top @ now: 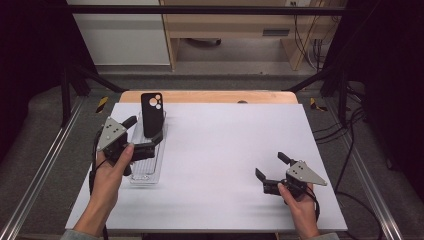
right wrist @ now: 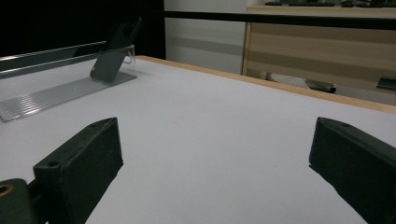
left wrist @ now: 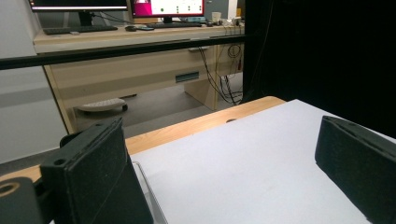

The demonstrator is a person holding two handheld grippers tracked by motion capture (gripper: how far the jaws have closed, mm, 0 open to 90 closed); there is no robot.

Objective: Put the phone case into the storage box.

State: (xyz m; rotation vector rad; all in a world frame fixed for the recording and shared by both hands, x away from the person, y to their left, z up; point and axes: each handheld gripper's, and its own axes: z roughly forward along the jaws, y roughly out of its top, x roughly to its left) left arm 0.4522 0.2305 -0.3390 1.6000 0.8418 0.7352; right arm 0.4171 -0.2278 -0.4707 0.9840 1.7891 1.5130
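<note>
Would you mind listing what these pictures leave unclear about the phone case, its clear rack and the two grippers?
- Phone case: in the high view its lower end sits behind the left gripper, so how it seats in the clear rack is hidden.
- Clear rack: its left side lies under the left hand.
- Phone case in the right gripper view: dark and far, its camera holes are unreadable.
- Right gripper: nothing between its open jaws.

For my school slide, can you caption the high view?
Left gripper open beside a phone case propped in a clear rack.
</note>
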